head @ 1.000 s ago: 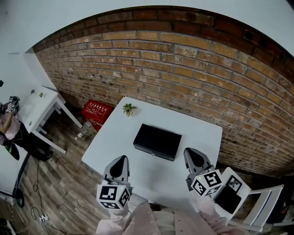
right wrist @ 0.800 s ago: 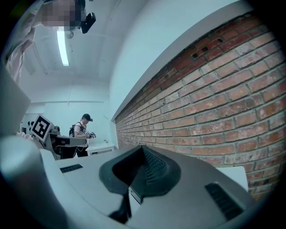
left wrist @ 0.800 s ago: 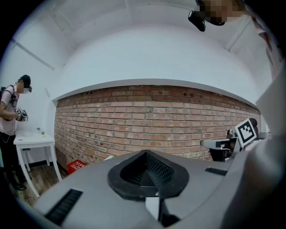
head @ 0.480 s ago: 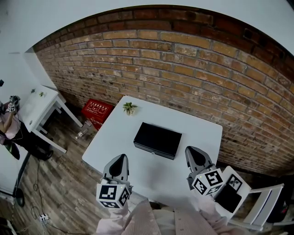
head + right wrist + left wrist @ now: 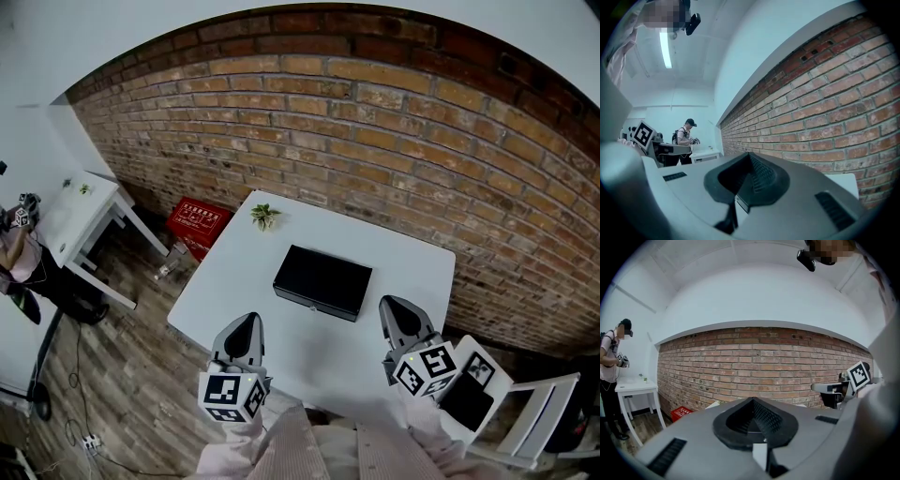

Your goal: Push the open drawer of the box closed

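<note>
The left tool (image 5: 247, 328) and right tool (image 5: 400, 317) are both clenched on nothing, hovering at the near edge of the white square surface (image 5: 230, 281); the flat black rigid box (image 5: 322, 279) lies mid-surface, well apart. It looks light and apt to slide, so push its near drawer front (image 5: 313, 308) squarely, bracing the back
</note>
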{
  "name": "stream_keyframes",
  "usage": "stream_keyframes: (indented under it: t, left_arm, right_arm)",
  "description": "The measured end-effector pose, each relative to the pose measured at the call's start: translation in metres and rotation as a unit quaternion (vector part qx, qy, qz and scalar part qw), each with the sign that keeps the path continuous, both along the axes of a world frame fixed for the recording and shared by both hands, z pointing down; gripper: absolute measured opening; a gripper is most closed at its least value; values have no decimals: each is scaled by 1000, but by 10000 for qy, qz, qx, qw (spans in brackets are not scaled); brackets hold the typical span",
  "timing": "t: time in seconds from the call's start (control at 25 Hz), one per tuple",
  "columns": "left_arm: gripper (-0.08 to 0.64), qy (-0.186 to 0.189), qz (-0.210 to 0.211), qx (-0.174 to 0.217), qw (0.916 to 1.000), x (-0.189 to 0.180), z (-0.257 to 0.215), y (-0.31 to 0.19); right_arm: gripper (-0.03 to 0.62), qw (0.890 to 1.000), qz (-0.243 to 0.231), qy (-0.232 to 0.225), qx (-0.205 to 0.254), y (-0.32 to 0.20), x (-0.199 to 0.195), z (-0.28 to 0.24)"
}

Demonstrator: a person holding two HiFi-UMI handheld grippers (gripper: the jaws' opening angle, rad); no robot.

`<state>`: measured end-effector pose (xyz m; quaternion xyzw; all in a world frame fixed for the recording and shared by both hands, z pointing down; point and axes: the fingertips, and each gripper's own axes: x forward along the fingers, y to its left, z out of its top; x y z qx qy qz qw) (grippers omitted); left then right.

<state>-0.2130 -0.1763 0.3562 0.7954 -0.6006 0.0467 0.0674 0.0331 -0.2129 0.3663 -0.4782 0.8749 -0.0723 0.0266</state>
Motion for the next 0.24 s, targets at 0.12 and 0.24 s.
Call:
stream_keyframes:
  t: [0.12, 0.24]
  left_arm:
    - [-5, -12, 3, -22, 10000, 1, 3, -1]
    - [-5, -8, -5, -42, 10000, 2, 5, -1]
  right_arm:
    - [2, 10000, -41, 34, 31, 0, 0, 1]
    - [3, 9999, -68, 88, 44, 0, 0, 2]
